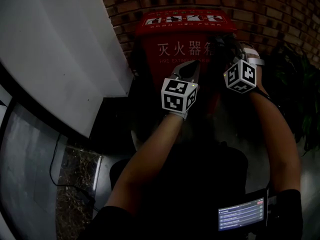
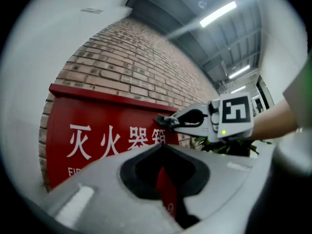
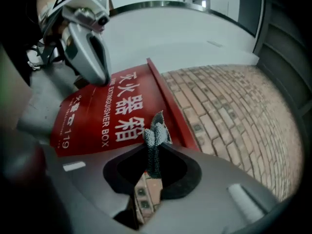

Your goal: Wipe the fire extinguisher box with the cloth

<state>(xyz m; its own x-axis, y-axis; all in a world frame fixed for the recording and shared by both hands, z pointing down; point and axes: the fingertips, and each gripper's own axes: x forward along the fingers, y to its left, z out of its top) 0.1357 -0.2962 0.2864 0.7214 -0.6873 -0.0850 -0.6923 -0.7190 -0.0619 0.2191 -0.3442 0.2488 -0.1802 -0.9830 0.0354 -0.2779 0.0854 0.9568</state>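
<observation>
The red fire extinguisher box (image 1: 172,39) with white lettering stands against a brick wall; its front fills the left gripper view (image 2: 97,145) and the right gripper view (image 3: 92,123). My right gripper (image 3: 155,151) is shut on a grey knitted cloth (image 3: 155,133), whose tip sits at the box's upper right front near the lid edge. From the left gripper view, that cloth (image 2: 162,121) touches the box front. My left gripper (image 2: 162,148) is shut with nothing in it, a little off the box front, below and left of the right gripper (image 1: 220,46).
A brick wall (image 1: 280,14) rises behind the box. A white slanted wall panel (image 1: 55,49) is close on the left. A leafy plant (image 1: 300,84) stands to the right. A lit screen (image 1: 241,214) hangs at the person's waist. A cable (image 1: 55,169) lies on the floor at left.
</observation>
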